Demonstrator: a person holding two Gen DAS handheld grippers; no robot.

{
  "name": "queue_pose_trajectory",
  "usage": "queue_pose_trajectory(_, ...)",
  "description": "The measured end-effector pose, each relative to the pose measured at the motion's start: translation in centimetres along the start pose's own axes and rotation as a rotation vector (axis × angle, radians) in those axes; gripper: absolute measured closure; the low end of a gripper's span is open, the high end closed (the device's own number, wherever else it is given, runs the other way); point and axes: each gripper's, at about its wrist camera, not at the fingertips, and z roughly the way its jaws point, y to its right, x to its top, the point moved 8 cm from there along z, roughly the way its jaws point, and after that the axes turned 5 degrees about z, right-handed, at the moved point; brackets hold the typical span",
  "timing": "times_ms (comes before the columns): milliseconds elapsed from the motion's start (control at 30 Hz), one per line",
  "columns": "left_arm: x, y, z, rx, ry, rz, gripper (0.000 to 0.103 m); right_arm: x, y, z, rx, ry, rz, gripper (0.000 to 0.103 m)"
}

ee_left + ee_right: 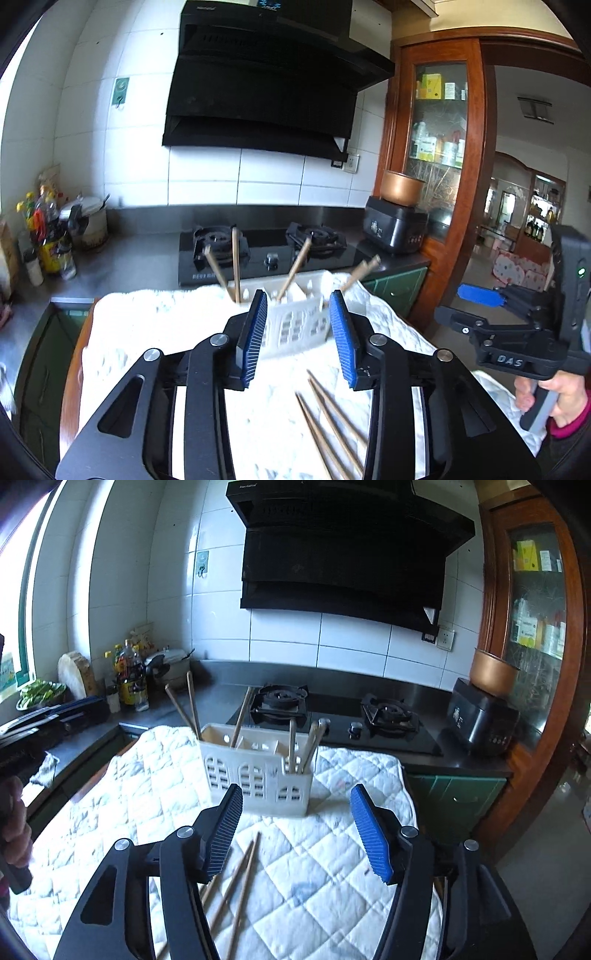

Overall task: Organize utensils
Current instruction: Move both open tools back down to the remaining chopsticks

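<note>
Wooden chopsticks (236, 882): lying below the right tool (295, 827), pointing toward the holder (258, 775)
Right tool: nearer, gaping wide, holding nothing
Left tool (297, 332): parted, holding nothing

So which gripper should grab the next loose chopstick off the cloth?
Probably right gripper: open and empty, with loose chopsticks just below its jaws. Left gripper is narrower.

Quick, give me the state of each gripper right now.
Left gripper: open, nothing between its jaws.
Right gripper: open, nothing held; loose chopsticks lie on the quilted cloth below it.
</note>
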Motion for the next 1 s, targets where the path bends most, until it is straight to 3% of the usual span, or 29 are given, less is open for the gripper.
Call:
queue_pose_trajectory(300, -7.2, 0.2, -4.0, 0.047, -0.066, -0.055, 0.062, -7.9, -0.9, 0.6, 0.014, -0.088, -0.009, 0.042)
queue_pose_trajectory(700, -16.0, -3.8, -6.2, 0.116, -0.184, -0.193, 0.062, -15.8, -2.1, 2.5, 0.090, -0.221, 0.055, 0.042)
queue_pose_trajectory(1000, -18.7, -5.3, -6.5, 0.132, -0.224, -0.215, 0.062, -19.5, -1.6, 4.5, 0.089, -0.321, 0.080, 0.059)
